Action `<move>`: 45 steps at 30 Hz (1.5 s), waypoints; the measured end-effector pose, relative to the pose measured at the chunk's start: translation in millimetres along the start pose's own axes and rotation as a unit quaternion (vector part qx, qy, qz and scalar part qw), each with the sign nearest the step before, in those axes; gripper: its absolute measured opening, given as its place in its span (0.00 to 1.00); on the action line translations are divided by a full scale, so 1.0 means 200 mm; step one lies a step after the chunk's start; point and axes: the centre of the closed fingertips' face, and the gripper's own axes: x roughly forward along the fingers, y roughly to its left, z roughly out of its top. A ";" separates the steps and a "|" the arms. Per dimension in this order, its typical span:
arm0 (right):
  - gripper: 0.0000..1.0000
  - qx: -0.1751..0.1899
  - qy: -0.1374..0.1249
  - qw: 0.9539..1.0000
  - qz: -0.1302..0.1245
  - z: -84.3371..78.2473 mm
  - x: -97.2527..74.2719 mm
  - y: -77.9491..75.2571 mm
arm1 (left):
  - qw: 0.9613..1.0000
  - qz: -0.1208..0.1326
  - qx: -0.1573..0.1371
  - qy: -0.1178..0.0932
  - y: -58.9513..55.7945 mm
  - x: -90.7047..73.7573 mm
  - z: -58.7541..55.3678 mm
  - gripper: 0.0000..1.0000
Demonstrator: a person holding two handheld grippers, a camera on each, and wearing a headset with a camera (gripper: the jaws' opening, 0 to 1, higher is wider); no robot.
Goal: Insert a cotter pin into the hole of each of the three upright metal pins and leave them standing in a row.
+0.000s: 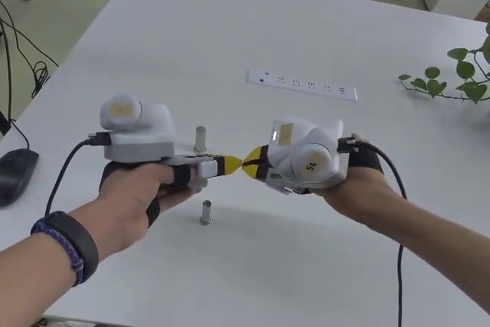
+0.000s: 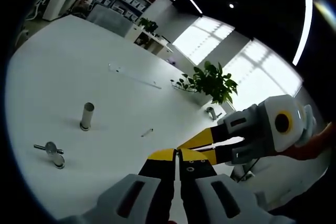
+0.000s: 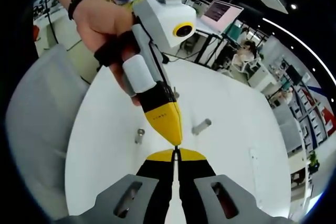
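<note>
My left gripper [image 1: 230, 164] and right gripper [image 1: 251, 168] meet tip to tip in the air above the white table [image 1: 321, 28]. Both pairs of yellow-tipped jaws are shut, seen in the left gripper [image 2: 177, 153] and right gripper [image 3: 176, 154] views. A thin dark sliver shows at the seam where the tips touch; I cannot tell what it is. One metal pin [image 1: 200, 138] stands behind the left gripper and another [image 1: 206, 211] in front of it. In the left gripper view, a bare pin [image 2: 86, 116] stands beside a pin with a cotter pin through it [image 2: 52, 153]. A loose cotter pin [image 2: 147, 132] lies on the table.
A white power strip [image 1: 302, 85] lies at mid-table beyond the grippers. A green plant [image 1: 459, 74] reaches in at the right edge. A dark mouse [image 1: 14, 174] and cables sit at the left edge. Another small metal piece [image 2: 211, 113] stands farther off near the plant.
</note>
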 end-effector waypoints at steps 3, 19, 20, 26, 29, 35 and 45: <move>0.03 0.002 -0.002 1.000 0.001 0.00 0.00 0.00 | 1.000 -0.001 0.002 0.000 0.00 0.00 0.00 0.00; 0.12 0.059 -0.012 0.998 0.019 -0.03 -0.03 0.01 | 1.000 -0.016 0.025 0.010 -0.02 -0.02 -0.02 0.00; 0.12 0.063 -0.014 0.998 0.023 -0.03 -0.03 0.01 | 0.999 -0.018 0.029 0.011 -0.02 -0.02 -0.02 0.00; 0.12 0.091 -0.025 0.994 0.049 -0.01 -0.03 0.05 | 0.998 -0.029 0.057 0.021 -0.03 -0.04 -0.03 0.00; 0.12 0.103 -0.032 0.992 0.062 0.00 -0.03 0.07 | 0.997 -0.037 0.068 0.026 -0.05 -0.05 -0.04 0.00; 0.12 0.108 -0.033 0.990 0.085 0.00 -0.03 0.10 | 0.992 -0.063 0.100 0.040 -0.09 -0.07 -0.06 0.00; 0.10 0.119 -0.044 0.982 0.137 0.02 -0.05 0.20 | 0.983 -0.102 0.142 0.063 -0.15 -0.10 -0.10 0.00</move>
